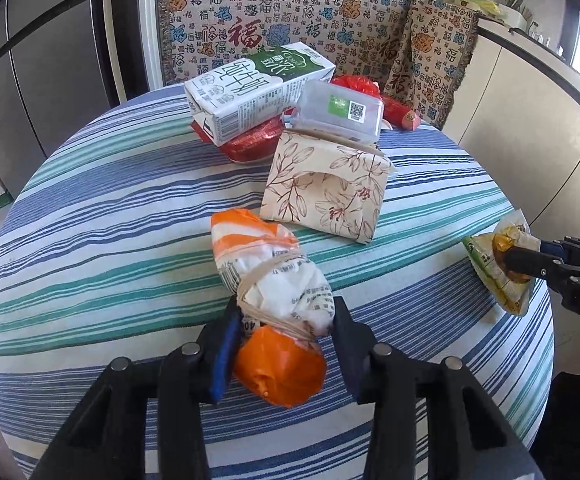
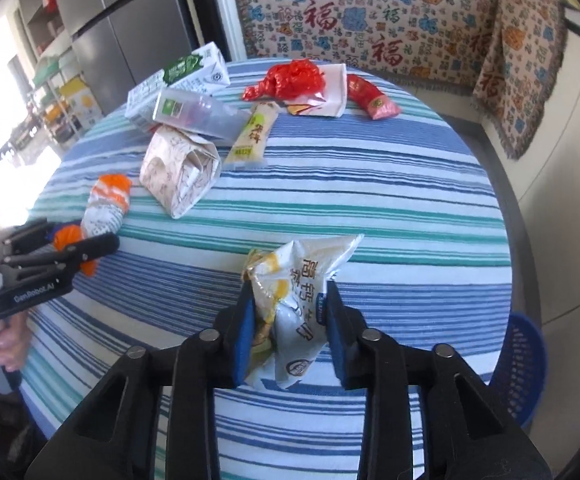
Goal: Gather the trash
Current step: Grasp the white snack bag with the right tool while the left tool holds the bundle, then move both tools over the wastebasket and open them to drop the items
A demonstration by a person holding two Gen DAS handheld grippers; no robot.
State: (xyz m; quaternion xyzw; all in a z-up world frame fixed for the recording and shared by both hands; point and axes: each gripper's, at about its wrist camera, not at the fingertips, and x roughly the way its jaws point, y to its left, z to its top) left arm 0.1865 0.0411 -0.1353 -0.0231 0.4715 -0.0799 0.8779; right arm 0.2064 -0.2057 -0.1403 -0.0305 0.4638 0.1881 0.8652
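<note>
1. The left claw is clamped on a rolled orange-and-white wrapper bundle bound with a rubber band, low in the centre of the left wrist view; its blue pads press the bundle's waist from both sides – a grip at the banded part likely keeps the loose plastic from slipping.
2. The right claw is clenched on a crumpled white-and-yellow snack bag in the lower middle of the right wrist view, pinching it near its bottom so the top flares upward.
3. Both pieces sit at the near edge of the striped tabletop.
4. More trash waits toward the upper part of both views: a milk carton, a clear plastic box, a floral paper packet and red wrappers.
5. A blue basket stands at the lower right, beside the tabletop – probably the bin for the load.
</note>
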